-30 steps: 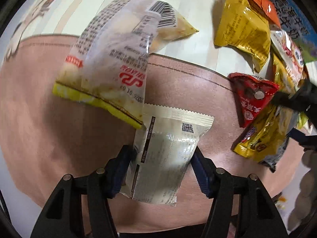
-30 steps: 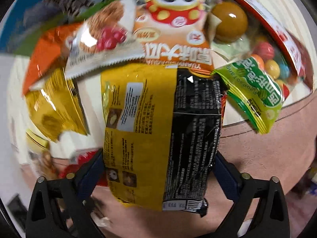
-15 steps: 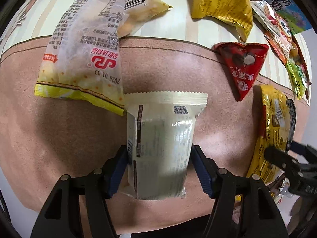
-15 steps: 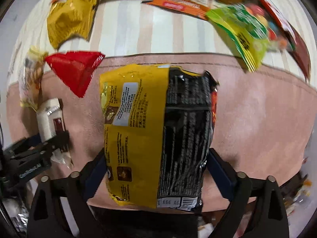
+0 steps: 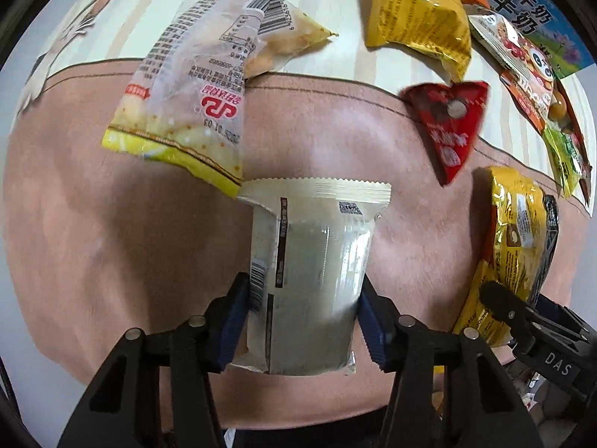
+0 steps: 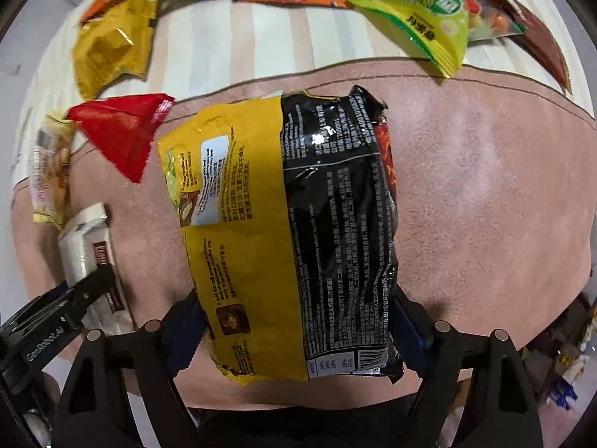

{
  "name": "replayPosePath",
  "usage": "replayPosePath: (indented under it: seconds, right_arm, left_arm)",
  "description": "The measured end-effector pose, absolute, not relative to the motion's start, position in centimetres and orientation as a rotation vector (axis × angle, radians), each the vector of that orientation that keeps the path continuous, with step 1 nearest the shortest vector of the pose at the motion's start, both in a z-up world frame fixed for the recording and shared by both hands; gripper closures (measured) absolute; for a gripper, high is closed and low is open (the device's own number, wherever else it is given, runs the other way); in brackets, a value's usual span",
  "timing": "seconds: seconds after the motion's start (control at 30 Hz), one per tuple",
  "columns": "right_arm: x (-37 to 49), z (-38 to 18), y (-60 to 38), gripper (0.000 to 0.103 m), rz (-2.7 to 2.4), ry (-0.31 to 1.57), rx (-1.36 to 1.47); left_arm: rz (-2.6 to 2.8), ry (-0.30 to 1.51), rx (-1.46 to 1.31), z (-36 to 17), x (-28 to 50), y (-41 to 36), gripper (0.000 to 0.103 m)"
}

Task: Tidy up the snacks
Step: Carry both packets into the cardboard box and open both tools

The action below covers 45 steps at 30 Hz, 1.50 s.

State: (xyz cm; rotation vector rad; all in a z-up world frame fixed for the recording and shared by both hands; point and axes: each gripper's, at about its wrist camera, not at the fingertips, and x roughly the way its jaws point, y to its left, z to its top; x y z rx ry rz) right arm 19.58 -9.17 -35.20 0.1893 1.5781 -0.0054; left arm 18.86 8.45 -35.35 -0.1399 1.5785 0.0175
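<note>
My left gripper [image 5: 304, 298] points down over the pink mat [image 5: 112, 242]. Its jaws are closing, and both blue pads press the sides of a white snack packet [image 5: 313, 246] that hangs upright between them. My right gripper [image 6: 298, 321] also points down over the pink mat [image 6: 485, 205]. Its jaws are closing too, with the pads against a yellow-and-black noodle packet [image 6: 283, 205]. Each wrist view shows the other gripper at its edge: the right gripper [image 5: 522, 321] with the noodle packet [image 5: 518, 231], and the left gripper [image 6: 74, 298] with the white packet [image 6: 86, 246].
A clear bag with a yellow edge [image 5: 194, 104] and a red triangular packet [image 5: 451, 123] lie across the mat's far edge. Beyond, on the striped cloth [image 5: 335, 0], lie a yellow packet [image 5: 418, 26], a green packet [image 6: 421, 18] and several others.
The right gripper carried the noodle packet from above the snack pile to over the pink mat. The left gripper shifted along the mat with the white packet, and its pads drew closer together.
</note>
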Motion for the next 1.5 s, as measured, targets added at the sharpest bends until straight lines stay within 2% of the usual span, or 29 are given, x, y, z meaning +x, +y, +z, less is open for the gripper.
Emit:
replayPosePath:
  seconds: [0.23, 0.37, 0.57, 0.7, 0.83, 0.97, 1.2, 1.37, 1.5]
  right_arm:
    - [19.7, -30.2, -11.5, 0.015, 0.104, 1.499, 0.296]
    - [21.3, -25.2, -14.0, 0.015, 0.182, 1.426, 0.356]
    - [29.0, -16.4, -16.9, 0.015, 0.272, 1.292, 0.386]
    - [36.6, -12.5, -18.7, 0.015, 0.27, 1.22, 0.358]
    - [46.0, -12.4, -19.4, 0.015, 0.206, 1.241, 0.309]
    - [52.9, -15.2, -18.9, 0.015, 0.141, 1.335, 0.26]
    - [56.9, -22.2, -18.0, 0.015, 0.063, 1.439, 0.209]
    - [60.1, -25.4, -17.9, 0.015, 0.039, 1.482, 0.215]
    - [61.3, -25.5, -16.0, 0.015, 0.029, 1.493, 0.208]
  left_arm:
    - [-0.014, 1.529, -0.134, -30.7, 20.8, 7.6, 0.051]
    - [-0.069, 1.432, -0.169, -24.3, 23.6, 7.1, 0.051]
    - [-0.179, 1.283, -0.223, -15.2, 32.9, 2.9, 0.051]
    - [-0.183, 1.226, -0.198, -12.1, 40.1, 2.2, 0.051]
    - [-0.18, 1.283, -0.226, -12.5, 46.4, 2.7, 0.051]
    - [-0.156, 1.392, -0.236, -16.8, 54.5, 2.4, 0.051]
    - [-0.138, 1.517, -0.202, -22.9, 58.8, 0.6, 0.051]
    - [-0.122, 1.551, -0.162, -24.2, 60.1, -1.0, 0.051]
    - [-0.129, 1.563, -0.16, -24.6, 61.1, -2.0, 0.051]
